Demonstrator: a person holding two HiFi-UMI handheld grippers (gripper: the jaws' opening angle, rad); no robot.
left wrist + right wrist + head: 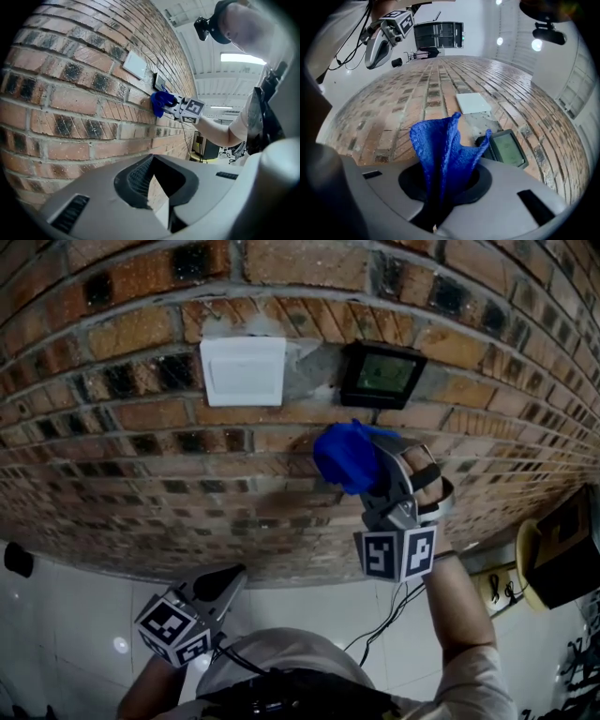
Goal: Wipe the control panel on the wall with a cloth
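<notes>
Two grippers are up at the brick wall point(141, 456), and only the right one carries anything. The right gripper point(364, 472) has its jaws clamped on a blue cloth point(342, 457). The fabric is pinched deep between the jaws and fans out ahead of them in two upright folds, with the bunched end toward the bricks. Whether the cloth touches the wall I cannot tell.

Seen from the head view, the control panel point(382, 375), a small dark-framed box with a greenish screen, sits on the wall at about 1 o'clock from the cloth. It is close by, but the cloth is not on its screen. A white blank plate point(243, 371) is fixed just beside the panel, at about 10 o'clock from the cloth, with a patch of grey mortar between the two fittings.

The left gripper point(230, 579) hangs well apart, at about 7 o'clock from the right one and lower on the wall. Its jaws are together with nothing between them, pointing at bare brick. A dark cable point(389, 610) trails down from the person's right arm.
</notes>
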